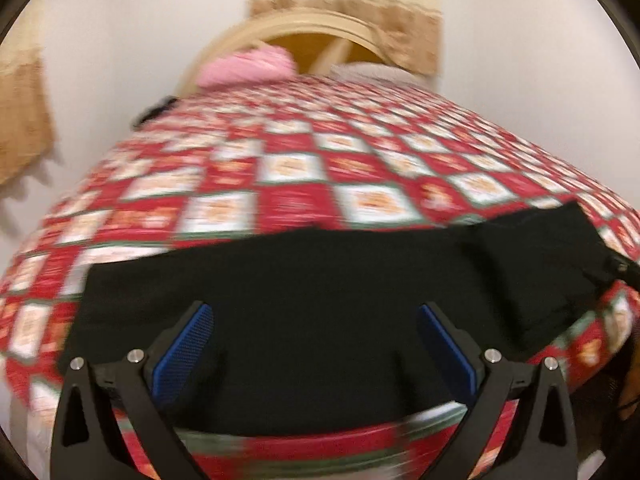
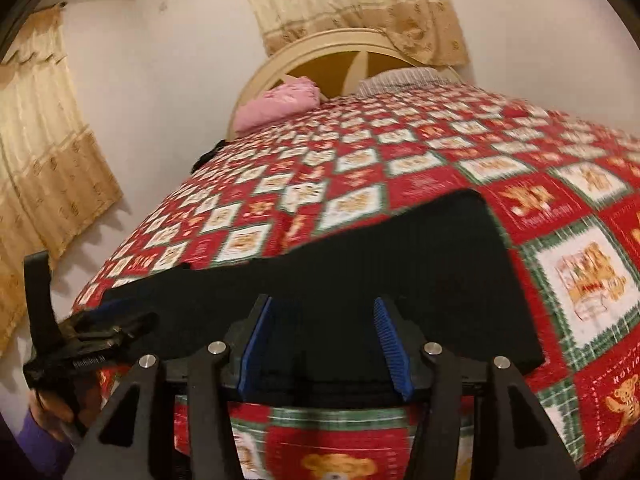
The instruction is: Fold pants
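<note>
Black pants (image 1: 320, 280) lie flat across the near edge of a bed with a red, white and green patchwork quilt (image 1: 280, 168). My left gripper (image 1: 316, 312) is open, its blue-padded jaws spread wide just above the pants. In the right wrist view the pants (image 2: 400, 264) stretch from the left to the middle right. My right gripper (image 2: 324, 308) is open over their near edge, holding nothing. The left gripper also shows in the right wrist view (image 2: 104, 328), at the pants' left end, held by a hand.
A pink pillow (image 2: 276, 106) and a pale pillow (image 2: 400, 78) lie by the curved cream headboard (image 2: 340, 46). Beige curtains (image 2: 44, 152) hang on the left wall and behind the bed. A dark object (image 1: 160, 108) sits at the far left bed edge.
</note>
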Demonstrator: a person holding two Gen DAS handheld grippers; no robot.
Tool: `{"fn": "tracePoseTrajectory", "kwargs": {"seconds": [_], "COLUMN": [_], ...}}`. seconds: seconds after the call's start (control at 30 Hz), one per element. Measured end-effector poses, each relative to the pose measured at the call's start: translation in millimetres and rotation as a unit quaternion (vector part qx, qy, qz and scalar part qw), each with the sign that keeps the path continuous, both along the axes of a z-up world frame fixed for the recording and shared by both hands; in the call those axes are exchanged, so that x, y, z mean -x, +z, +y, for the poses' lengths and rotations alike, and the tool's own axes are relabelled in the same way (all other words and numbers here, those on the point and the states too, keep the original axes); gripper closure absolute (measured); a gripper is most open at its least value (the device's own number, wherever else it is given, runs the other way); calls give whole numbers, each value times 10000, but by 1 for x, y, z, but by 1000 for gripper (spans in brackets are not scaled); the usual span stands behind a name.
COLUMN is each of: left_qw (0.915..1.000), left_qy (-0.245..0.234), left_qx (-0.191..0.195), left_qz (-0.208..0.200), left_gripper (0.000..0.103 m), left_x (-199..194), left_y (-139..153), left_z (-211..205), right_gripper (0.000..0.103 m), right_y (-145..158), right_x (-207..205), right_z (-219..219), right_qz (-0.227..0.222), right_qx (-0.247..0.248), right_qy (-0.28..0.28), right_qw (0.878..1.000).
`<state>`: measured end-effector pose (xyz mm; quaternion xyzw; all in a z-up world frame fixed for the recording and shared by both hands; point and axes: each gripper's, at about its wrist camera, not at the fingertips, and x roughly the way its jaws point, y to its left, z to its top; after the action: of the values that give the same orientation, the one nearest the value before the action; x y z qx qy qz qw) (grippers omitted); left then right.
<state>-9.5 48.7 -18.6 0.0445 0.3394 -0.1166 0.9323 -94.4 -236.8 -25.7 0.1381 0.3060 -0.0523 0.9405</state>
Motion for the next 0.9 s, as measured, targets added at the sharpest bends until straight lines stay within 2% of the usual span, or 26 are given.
{"fn": "tracePoseTrajectory", "kwargs": {"seconds": [0.07, 0.17, 0.27, 0.33, 0.4, 0.43, 0.47, 0.57, 0.67, 0.8, 0.87, 0.9], "left_qw": [9983, 9884, 9698, 9578, 9432, 9403, 9403, 9397, 9413, 9338, 9310, 9286], "left_qy": [570, 1442, 2141, 2356, 2438, 2490, 2522, 2348, 2302, 2521, 2613, 2663], "left_qx": [92, 473, 1106, 1496, 1994, 2091, 2102, 2294, 2279, 2404, 2436, 2479], "left_qz": [-71, 26, 385, 687, 1060, 1008, 893, 963, 950, 819, 753, 732], "left_gripper": [0, 0, 1, 18, 21, 21, 21, 21, 21, 22, 32, 44], "left_x": [1, -2, -4, -6, -6, -3, 1, -1, -6, -14, -13, -11], "left_y": [3, -1, -17, -31, -48, -49, -47, -47, -50, -50, -49, -50], "left_z": [44, 102, 150, 163, 171, 170, 167, 156, 150, 152, 156, 159], "right_gripper": [49, 49, 49, 49, 49, 49, 49, 49, 49, 49, 49, 49], "right_y": [5, 8, 7, 3, -1, -3, -4, -4, -3, -2, -2, -3], "right_x": [-2, -6, -8, -11, -13, -12, -12, -11, -9, -8, -8, -9], "right_z": [16, 35, 47, 51, 51, 49, 48, 43, 39, 35, 33, 33], "right_qz": [-65, -68, -48, 22, 100, 141, 161, 163, 139, 112, 114, 125], "right_qx": [114, 241, 268, 259, 242, 218, 188, 97, -16, -29, -50, -72], "right_qy": [203, 444, 617, 669, 667, 642, 626, 569, 520, 492, 479, 469], "right_qw": [9997, 9987, 9977, 9974, 9974, 9976, 9977, 9982, 9986, 9987, 9988, 9988]}}
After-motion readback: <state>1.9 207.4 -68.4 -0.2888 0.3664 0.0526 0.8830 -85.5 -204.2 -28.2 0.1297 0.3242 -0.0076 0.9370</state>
